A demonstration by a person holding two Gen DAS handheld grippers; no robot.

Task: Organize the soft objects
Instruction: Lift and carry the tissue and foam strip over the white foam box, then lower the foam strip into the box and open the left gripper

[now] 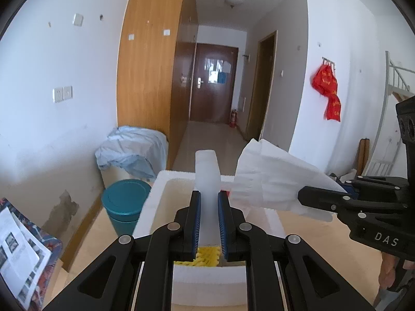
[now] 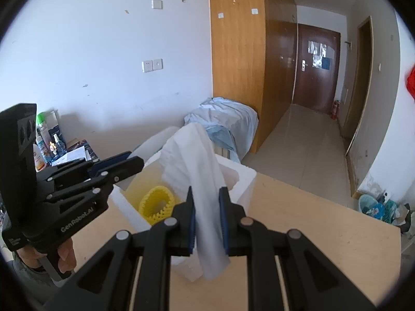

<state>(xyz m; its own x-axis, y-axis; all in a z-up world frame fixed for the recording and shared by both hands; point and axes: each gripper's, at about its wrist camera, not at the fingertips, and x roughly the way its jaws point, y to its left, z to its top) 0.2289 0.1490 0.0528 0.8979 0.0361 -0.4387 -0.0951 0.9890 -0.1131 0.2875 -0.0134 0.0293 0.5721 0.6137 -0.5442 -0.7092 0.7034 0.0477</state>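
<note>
The white foam sheet [image 1: 269, 178] hung limp above the foam box [image 1: 166, 181] at the desk's [image 2: 311, 223] far edge, each gripper, left [image 1: 208, 223] and right [image 2: 206, 217], pinching one end. It looked featherlight, floppy and easily torn, best held by its edges.

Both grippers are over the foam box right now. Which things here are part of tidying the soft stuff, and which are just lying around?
Part of the job:
- white foam sheet held by both the left gripper and the right gripper
- yellow foam net
- white foam box holding the net

Just lying about:
- teal bin
- blue cloth heap
- red bags
- bottles
- papers
</note>
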